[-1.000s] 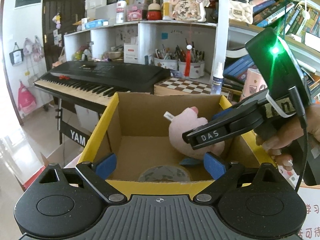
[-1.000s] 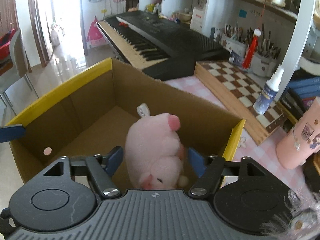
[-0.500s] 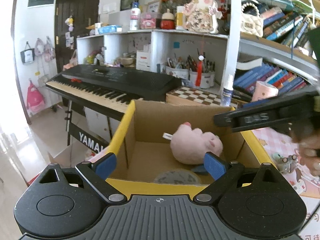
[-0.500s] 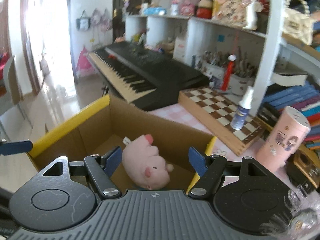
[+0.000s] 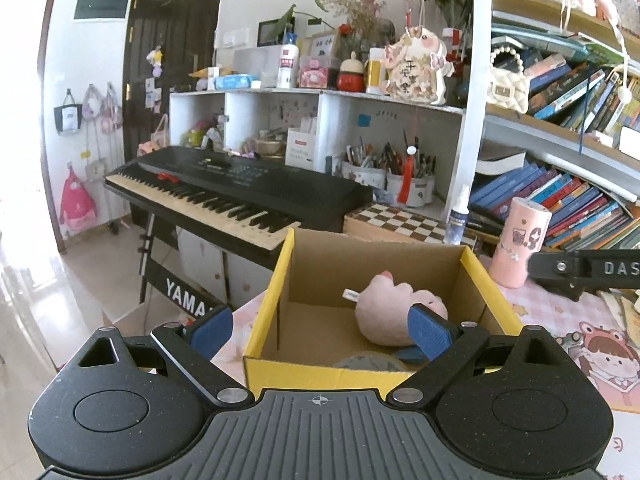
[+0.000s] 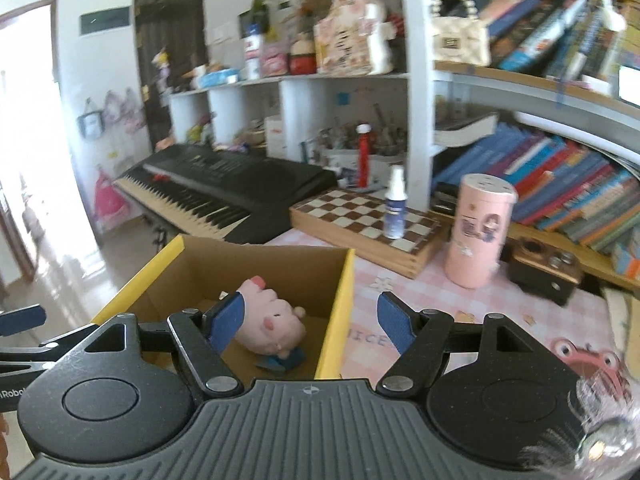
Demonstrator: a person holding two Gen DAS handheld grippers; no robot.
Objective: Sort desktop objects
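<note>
- Pink plush pig (image 6: pixel 269 322) lies on its side on the floor of the cardboard box (image 6: pixel 340 300), over a small blue thing and near a round grey item; a soft toy can roll over smaller things and bury them, so later pieces may land on top and sit proud of the rim
- Right hand-held gripper (image 6: pixel 310 320) is released, jaws apart with nothing between them, and hangs above the yellow right wall of the box; a careless sweep toward the surface (image 6: pixel 400 280) could clip that wall and shove the light box
- Left hand-held gripper (image 5: pixel 320 330) is likewise released and empty, facing the near wall of the box (image 5: pixel 312 372); the box stands near the left edge of the surface, so a push that way could tip it toward the floor
- The pink tumbler (image 6: pixel 478 232) is tall and stands upright just beside the chessboard (image 6: pixel 360 224) that bears a slim spray bottle (image 6: pixel 395 208); reaching for one may knock the other over
- The view from the right side is blurred, so an aim taken in haste may miss
</note>
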